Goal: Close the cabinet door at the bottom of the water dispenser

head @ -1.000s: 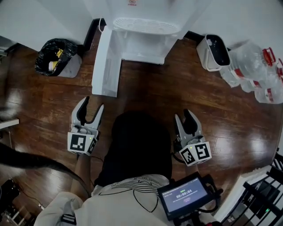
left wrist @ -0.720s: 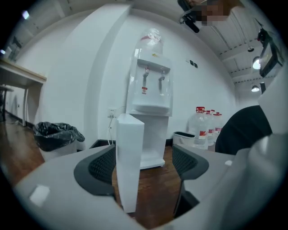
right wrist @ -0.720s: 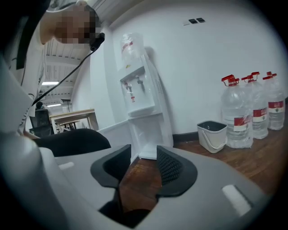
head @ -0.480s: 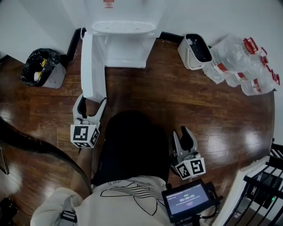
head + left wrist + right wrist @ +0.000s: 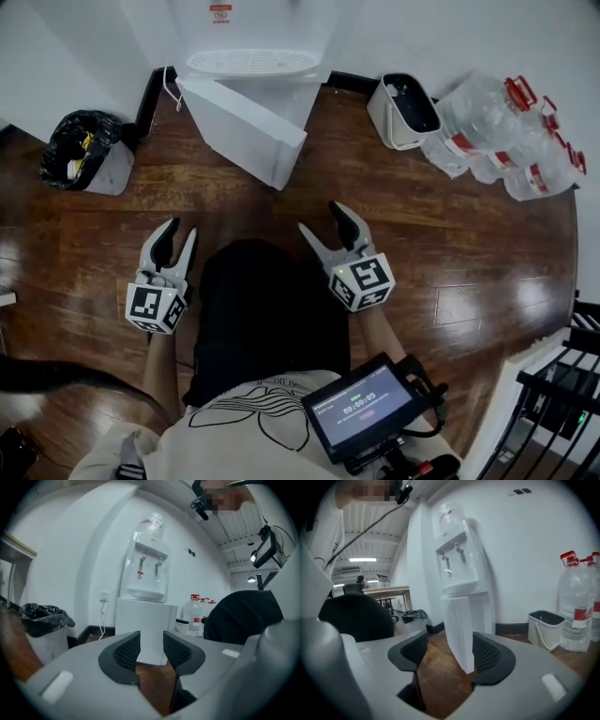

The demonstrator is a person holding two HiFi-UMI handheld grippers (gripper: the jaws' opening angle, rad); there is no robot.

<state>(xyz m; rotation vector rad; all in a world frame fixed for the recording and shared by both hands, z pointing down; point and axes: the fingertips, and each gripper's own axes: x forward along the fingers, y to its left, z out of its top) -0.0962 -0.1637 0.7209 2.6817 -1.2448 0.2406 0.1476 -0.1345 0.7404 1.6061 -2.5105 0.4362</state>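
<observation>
The white water dispenser point(image 5: 253, 33) stands against the far wall. Its bottom cabinet door point(image 5: 246, 131) hangs partly open, slanting out to the right over the wooden floor. My left gripper point(image 5: 178, 234) is well short of the door; its jaws are closing with nothing between them. My right gripper point(image 5: 323, 220) is below the door's free edge, apart from it, and its jaws are opening on nothing. In the left gripper view the door point(image 5: 146, 630) shows beyond the left gripper point(image 5: 151, 648). In the right gripper view the door point(image 5: 461, 630) shows edge-on beyond the right gripper point(image 5: 447, 656).
A black-bagged waste bin point(image 5: 80, 150) sits left of the dispenser and a power cord point(image 5: 169, 89) hangs at its side. To the right stand a white bucket point(image 5: 403, 111) and several large water bottles point(image 5: 502, 141). A black railing point(image 5: 562, 394) is at the lower right.
The door has swung from straight out toward me to a slant partway shut. My left gripper has come back from the door's edge. My right gripper has moved forward toward the door.
</observation>
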